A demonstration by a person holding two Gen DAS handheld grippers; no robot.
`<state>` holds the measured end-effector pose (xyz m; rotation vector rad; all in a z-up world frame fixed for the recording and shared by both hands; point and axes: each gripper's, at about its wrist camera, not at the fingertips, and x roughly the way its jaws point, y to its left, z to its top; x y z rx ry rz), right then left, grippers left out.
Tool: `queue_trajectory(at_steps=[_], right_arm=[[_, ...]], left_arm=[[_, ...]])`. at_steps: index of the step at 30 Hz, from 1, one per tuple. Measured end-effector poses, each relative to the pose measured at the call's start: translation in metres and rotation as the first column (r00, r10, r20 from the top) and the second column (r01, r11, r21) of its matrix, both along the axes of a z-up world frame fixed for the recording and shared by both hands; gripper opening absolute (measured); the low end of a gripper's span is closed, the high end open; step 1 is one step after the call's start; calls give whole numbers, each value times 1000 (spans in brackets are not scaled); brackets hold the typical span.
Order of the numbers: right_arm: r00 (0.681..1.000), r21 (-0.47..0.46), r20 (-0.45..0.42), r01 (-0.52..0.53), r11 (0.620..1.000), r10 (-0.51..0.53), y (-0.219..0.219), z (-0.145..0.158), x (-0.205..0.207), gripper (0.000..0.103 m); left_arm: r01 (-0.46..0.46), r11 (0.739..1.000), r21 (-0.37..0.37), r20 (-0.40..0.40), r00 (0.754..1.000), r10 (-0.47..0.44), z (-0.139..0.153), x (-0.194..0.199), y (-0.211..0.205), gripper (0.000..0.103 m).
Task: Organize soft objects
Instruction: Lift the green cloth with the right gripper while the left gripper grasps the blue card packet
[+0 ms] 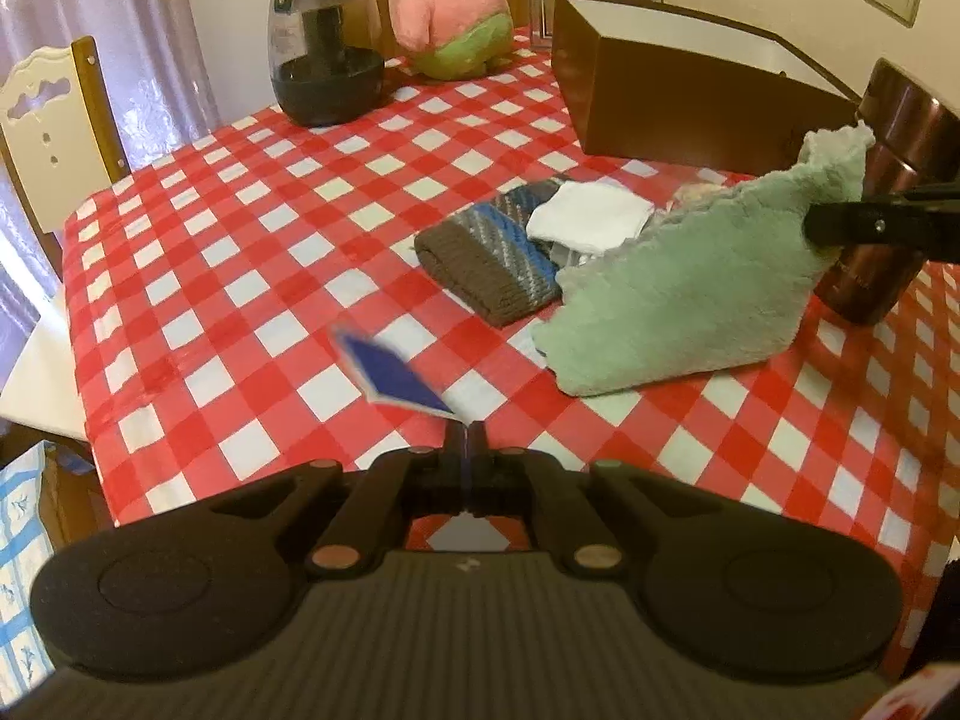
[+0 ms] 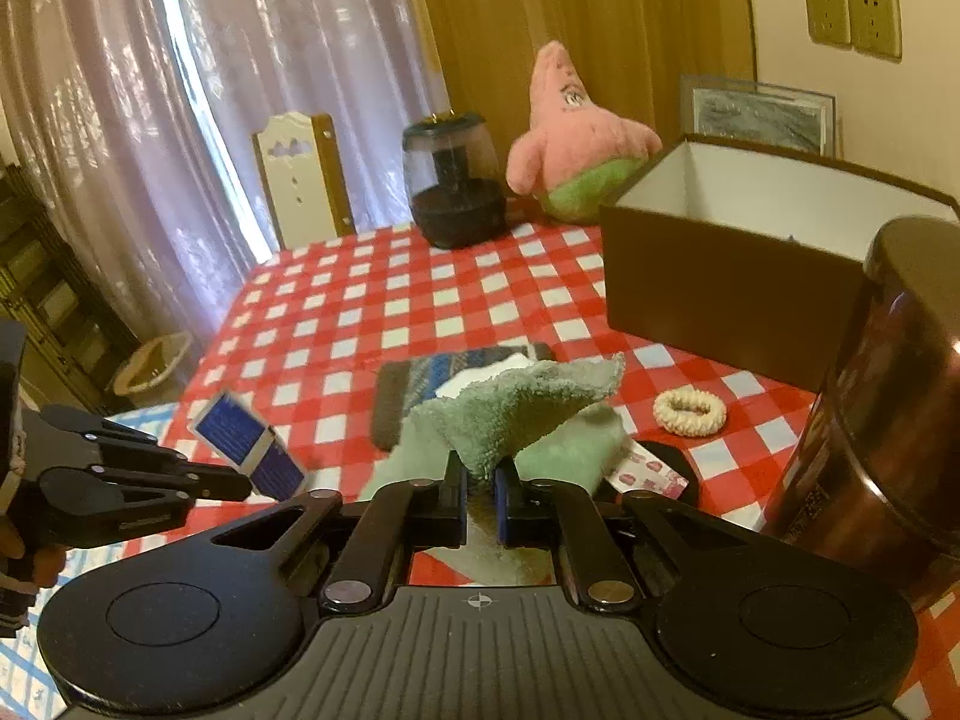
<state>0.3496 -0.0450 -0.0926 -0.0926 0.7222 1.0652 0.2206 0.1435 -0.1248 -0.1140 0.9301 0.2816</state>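
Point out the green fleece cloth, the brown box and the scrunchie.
green fleece cloth (image 1: 678,300), left wrist view, middle of its face.
brown box (image 2: 720,282), right wrist view, near outer wall.
scrunchie (image 2: 690,413), right wrist view, its near ring edge.

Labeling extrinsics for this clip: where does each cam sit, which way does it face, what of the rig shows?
Left wrist: on the left gripper, looking across the checkered table at the green towel; own fingers pinch a blue packet; right gripper enters at right.
Right wrist: on the right gripper, shut on the towel, facing the curtains; left gripper visible at left.
Shared: pink plush, brown box, knit cloth.
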Motion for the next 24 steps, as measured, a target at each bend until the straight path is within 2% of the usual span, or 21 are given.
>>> queue_trajectory(at_steps=[4,6,11,13,18,20,24], right_arm=[[1000,31,19,-7,1000,6,-6,13,-6,8],[1000,38,28,-6,999,5,-10,17,-8,8],[1000,5,4,13,1000,-13,-14,7,-7,8],[1000,-3,-9,21,1000,-21,-16,3,-5,8],[999,-15,-19,36,999,-36,-14,-2,0,8],[999,-9,-15,36,999,-36,-12,0,2,8],[1000,-7,-8,20,1000,-20,-8,1,2,8]], left_arm=[[4,1000,3,-2,1000,-4,8,0,-5,1],[-13,999,-37,0,1000,13,7,-1,-3,6],[-168,980,-102,-26,986,167,-9,-3,9,16],[-181,978,-105,-15,983,181,-11,-4,10,22],[-240,955,-173,2,970,244,-12,-5,18,22],[-255,951,-173,-18,966,256,-14,-6,20,22],[-207,971,-121,-67,977,200,-13,-12,11,22]])
